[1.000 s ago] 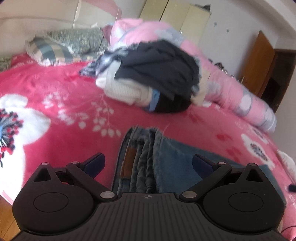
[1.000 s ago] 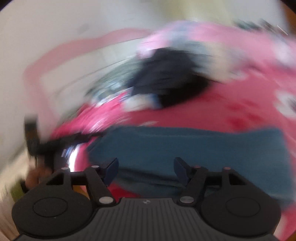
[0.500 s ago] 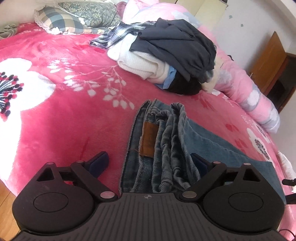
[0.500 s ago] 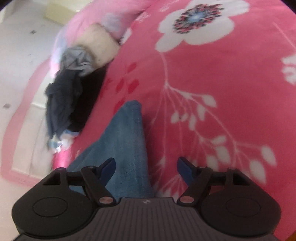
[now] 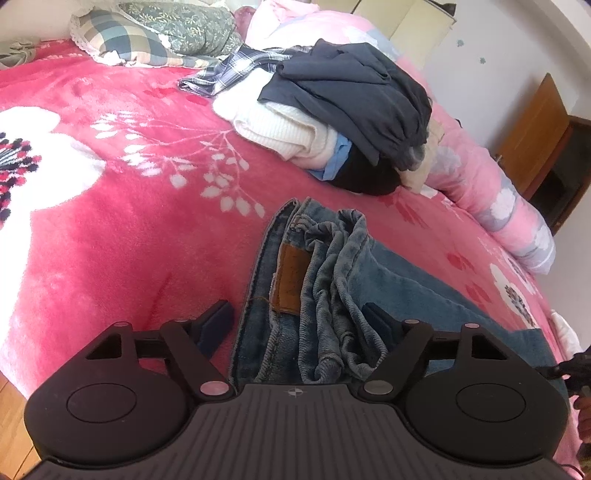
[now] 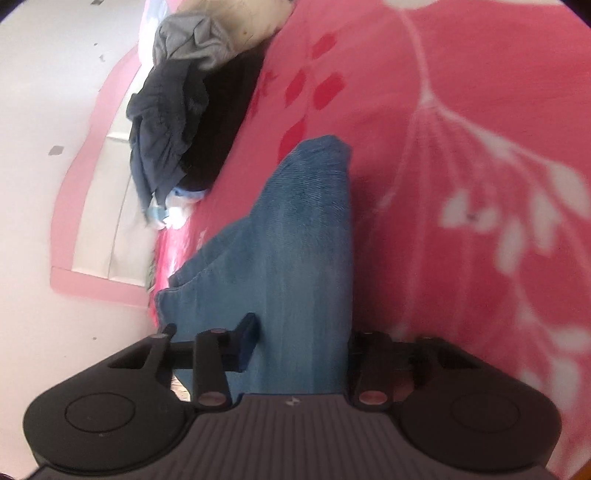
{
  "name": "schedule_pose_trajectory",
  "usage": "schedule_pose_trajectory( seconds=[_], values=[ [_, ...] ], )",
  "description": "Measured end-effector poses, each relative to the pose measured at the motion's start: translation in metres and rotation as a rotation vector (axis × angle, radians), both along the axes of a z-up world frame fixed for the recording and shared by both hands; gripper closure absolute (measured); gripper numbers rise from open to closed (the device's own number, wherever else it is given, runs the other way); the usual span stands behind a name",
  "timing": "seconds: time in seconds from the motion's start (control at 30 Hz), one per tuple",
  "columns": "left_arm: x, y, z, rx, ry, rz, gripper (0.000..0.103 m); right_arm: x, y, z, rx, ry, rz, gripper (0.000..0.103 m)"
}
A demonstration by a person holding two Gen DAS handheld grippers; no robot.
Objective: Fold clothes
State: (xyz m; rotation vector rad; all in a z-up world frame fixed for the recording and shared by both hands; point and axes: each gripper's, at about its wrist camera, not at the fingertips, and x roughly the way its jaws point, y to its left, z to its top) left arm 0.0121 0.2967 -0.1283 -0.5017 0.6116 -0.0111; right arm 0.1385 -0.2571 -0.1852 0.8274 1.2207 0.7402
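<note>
Both tools are closing around the jeans [image 5: 325, 295]: left tool [image 5: 299, 321], right tool [image 6: 299, 339].

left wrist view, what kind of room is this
Most likely a home bedroom. A bed covered by a red floral blanket fills the view, with pillows at its head, a pile of unfolded clothes and a pair of jeans on top, and a wooden door off to the side.

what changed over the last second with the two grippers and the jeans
The right gripper swung from a blurred sideways view down onto the leg end of the jeans, and its jaws are closing with the denim between them. The left gripper dipped closer over the waistband, jaws closing around it. The jeans, the clothes pile and the blanket stayed put.
</note>
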Motion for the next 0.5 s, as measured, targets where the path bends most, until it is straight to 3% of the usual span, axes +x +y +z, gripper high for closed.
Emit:
schedule_pose_trajectory(
  seconds=[0.03, 0.23, 0.4, 0.5],
  values=[
    [0.000, -0.001, 0.000, -0.004, -0.005, 0.008, 0.028, 0.001, 0.003, -0.001, 0.004, -0.006, -0.007, 0.083],
    [-0.003, -0.008, -0.001, -0.029, -0.036, 0.050, 0.036, -0.011, 0.003, 0.008, 0.040, -0.087, -0.112, 0.091],
    [0.001, -0.026, 0.004, 0.023, -0.038, 0.071, 0.037, -0.018, -0.010, 0.019, 0.090, -0.150, -0.140, 0.093],
    [0.003, -0.030, 0.006, 0.002, -0.033, 0.082, 0.039, -0.016, -0.018, 0.017, 0.105, -0.153, -0.136, 0.094]
  ],
)
